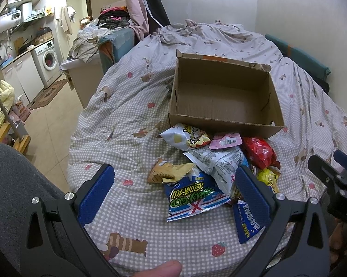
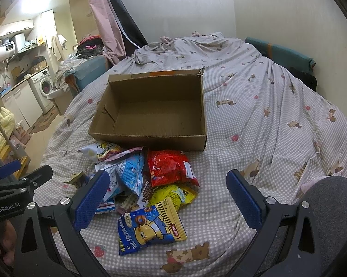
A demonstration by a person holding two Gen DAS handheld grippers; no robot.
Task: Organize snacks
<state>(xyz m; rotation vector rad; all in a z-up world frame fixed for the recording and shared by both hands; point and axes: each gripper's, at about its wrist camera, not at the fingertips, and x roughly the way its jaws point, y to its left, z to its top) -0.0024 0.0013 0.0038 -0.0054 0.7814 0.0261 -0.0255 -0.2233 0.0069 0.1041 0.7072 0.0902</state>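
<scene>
Nothing has gone into the cardboard box (image 2: 150,110) yet: its floor shows bare in both wrist views, so you are at the very start of the sorting. The box sits on the bed (image 2: 266,138), on the checked sheet, with the snack pile lying just in front of its near wall.

That pile is all still to move: the red packet (image 2: 168,168) nearest the box, the yellow packet (image 2: 171,194) below it, the blue bear packet (image 2: 150,228) closest to you, the pale blue-and-white bag (image 2: 129,173), and on the left side the blue flag packet (image 1: 192,196) and the small tan packet (image 1: 166,173).

Your left claw (image 1: 173,194) is spread wide over the flag packet, gripping nothing. Your right claw (image 2: 166,198) is likewise spread and empty, hovering above the bear packet. Either packet looks like a fair first pick.
</scene>
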